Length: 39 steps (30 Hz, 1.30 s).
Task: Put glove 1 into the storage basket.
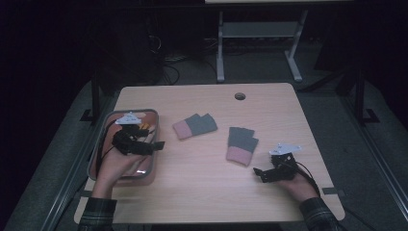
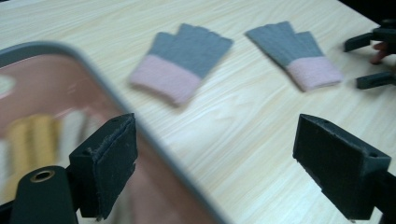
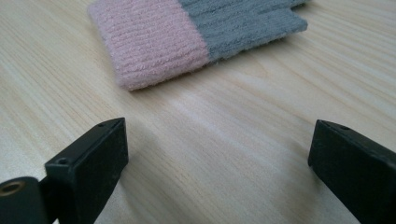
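Right gripper point(image 1: 263, 174), jaws apart, sits nearest my right glove point(image 1: 240, 145). Cuff faces it, fingers pointing away. Left gripper point(image 1: 156, 144) spread too, over tray point(image 1: 94, 150).

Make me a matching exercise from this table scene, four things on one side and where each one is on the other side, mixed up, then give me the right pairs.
Things:
1. left gripper
2. right gripper
3. left glove
4. right glove

Places:
A. flat on the wood just ahead of the open right gripper
B. over the pink tray at the table's left edge
C. near the table's middle, just right of the tray
D. low over the table near its front right

Pairs: 1-B, 2-D, 3-C, 4-A
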Motion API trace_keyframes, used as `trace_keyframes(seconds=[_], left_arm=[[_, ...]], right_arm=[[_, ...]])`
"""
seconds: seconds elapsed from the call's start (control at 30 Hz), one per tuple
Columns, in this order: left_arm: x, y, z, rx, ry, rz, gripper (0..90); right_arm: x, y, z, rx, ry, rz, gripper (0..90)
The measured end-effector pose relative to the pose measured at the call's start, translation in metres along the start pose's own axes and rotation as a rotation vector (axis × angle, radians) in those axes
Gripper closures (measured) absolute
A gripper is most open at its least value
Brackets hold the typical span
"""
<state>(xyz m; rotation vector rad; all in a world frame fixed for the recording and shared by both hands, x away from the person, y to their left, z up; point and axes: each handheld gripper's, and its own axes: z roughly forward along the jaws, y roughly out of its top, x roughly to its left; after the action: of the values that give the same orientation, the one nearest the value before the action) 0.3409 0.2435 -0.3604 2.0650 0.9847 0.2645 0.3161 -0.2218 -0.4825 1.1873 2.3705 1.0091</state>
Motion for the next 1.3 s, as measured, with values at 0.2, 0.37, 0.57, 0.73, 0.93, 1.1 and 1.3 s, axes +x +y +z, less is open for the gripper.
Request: trace_keyframes(seconds=[0.2, 0.37, 0.57, 0.73, 0.93, 1.1, 1.3], left_arm=[[-0.026, 0.001, 0.022, 0.017, -0.035, 0.046, 13.3], [-0.042, -0.002, 0.039, 0.034, -0.046, 0.090, 13.3], [-0.059, -0.010, 0.055, 0.033, -0.052, 0.131, 13.4], [-0.072, -0.019, 0.066, 0.038, -0.050, 0.152, 13.4], [-0.082, -0.031, 0.083, 0.081, -0.049, 0.188, 13.4], [-0.086, -0.044, 0.096, 0.125, -0.042, 0.220, 13.4], [-0.085, -0.059, 0.108, 0.156, -0.035, 0.265, 13.4]], right_arm=[[0.000, 0.000, 0.000, 0.000, 0.000, 0.000, 4.5], [0.000, 0.000, 0.000, 0.001, 0.002, -0.002, 4.3], [0.000, 0.000, 0.001, 0.002, 0.004, -0.001, 3.5], [0.000, 0.001, 0.001, 0.003, 0.003, -0.002, 3.2], [0.000, 0.001, 0.001, 0.005, 0.003, -0.008, 3.0], [0.000, 0.001, 0.001, 0.006, 0.003, -0.002, 2.9], [-0.001, 0.001, 0.001, 0.006, 0.007, -0.010, 2.9]])
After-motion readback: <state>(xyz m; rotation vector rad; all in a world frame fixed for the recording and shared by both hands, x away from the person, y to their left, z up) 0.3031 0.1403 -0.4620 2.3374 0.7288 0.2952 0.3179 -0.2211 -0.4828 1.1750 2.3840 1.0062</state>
